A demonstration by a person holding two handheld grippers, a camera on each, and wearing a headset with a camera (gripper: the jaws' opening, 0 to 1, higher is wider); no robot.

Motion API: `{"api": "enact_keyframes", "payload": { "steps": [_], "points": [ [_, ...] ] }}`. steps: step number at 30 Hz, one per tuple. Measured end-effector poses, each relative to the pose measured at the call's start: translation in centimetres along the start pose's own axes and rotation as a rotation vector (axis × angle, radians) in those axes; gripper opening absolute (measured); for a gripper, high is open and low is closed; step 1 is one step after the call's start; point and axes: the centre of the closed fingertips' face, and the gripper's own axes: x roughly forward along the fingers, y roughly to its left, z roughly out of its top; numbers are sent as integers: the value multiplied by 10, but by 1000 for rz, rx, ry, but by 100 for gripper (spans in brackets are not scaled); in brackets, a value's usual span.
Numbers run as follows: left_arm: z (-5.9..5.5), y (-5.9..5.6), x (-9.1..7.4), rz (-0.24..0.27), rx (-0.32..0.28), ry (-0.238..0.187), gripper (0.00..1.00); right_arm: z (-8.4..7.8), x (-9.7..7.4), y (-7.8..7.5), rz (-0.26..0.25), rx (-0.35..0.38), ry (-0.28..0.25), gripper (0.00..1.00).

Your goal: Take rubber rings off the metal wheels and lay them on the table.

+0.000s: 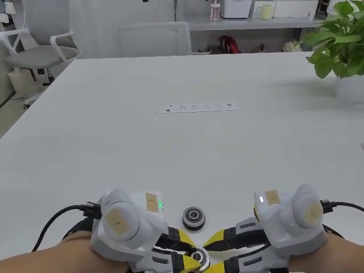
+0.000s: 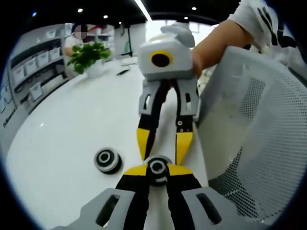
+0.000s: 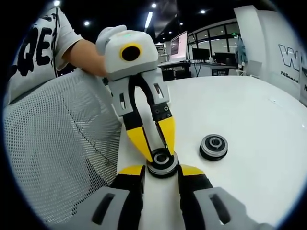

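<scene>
White table, near edge: small metal wheel with black rubber ring lies flat, axle up, dead between opposed tips. Both claws pinch it nose to nose: left gripper, right gripper; neither hand nearer. Second ringed wheel lies just beyond, untouched.

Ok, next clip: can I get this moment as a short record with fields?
near wheel: at table edge, between both grippers
left gripper: jaws shut on near wheel
right gripper: jaws shut on near wheel, from the opposite side
free wheel: flat on table, untouched, dark ring on
background: power strip, plant
</scene>
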Motion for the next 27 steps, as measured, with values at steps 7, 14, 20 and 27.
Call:
{"api": "enact_keyframes", "payload": {
  "steps": [7, 14, 20, 27],
  "points": [
    [-1, 0, 0, 13, -12, -5, 13, 0, 3, -2, -20, 8, -5, 25],
    [-1, 1, 0, 17, -21, -11, 13, -4, -1, -1, -25, 1, 9, 22],
    [-1, 1, -1, 18, -27, -20, 13, -7, -5, -2, -31, 2, 14, 18],
    [-1, 1, -1, 19, -28, -21, 13, -1, -1, -1, -31, 9, -10, 34]
  ]
}}
